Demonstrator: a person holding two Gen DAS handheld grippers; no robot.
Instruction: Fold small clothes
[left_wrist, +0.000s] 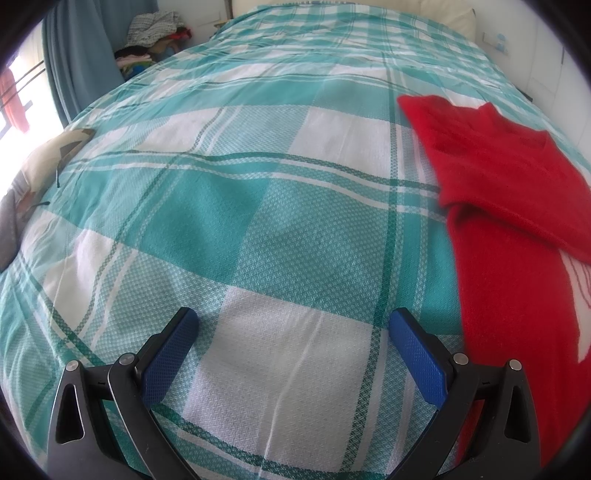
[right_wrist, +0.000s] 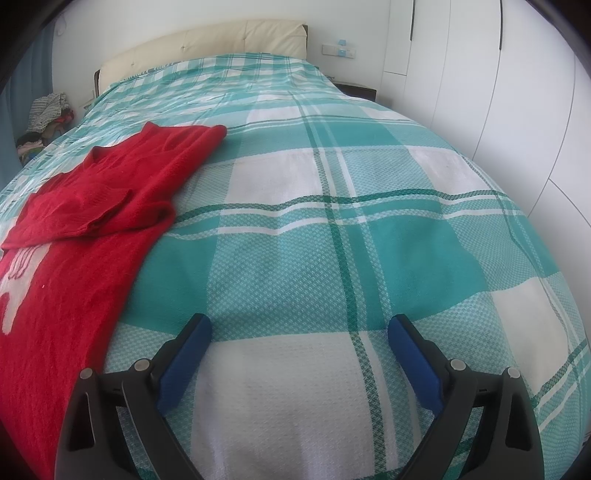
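Observation:
A red knit sweater (left_wrist: 509, 236) with a white pattern on its front lies flat on the teal and white checked bedspread (left_wrist: 258, 206). Its sleeves are folded in across the chest. In the left wrist view it lies to the right of my left gripper (left_wrist: 293, 321), which is open and empty over bare bedspread. In the right wrist view the sweater (right_wrist: 74, 236) lies to the left of my right gripper (right_wrist: 299, 326), also open and empty above the bedspread (right_wrist: 332, 221).
A pile of clothes (left_wrist: 151, 33) sits in the far left corner beside a blue curtain (left_wrist: 77, 55). A cream headboard (right_wrist: 207, 40) is at the far end. White wardrobe doors (right_wrist: 517, 92) stand along the right. A patterned cushion (left_wrist: 48, 158) lies at the bed's left edge.

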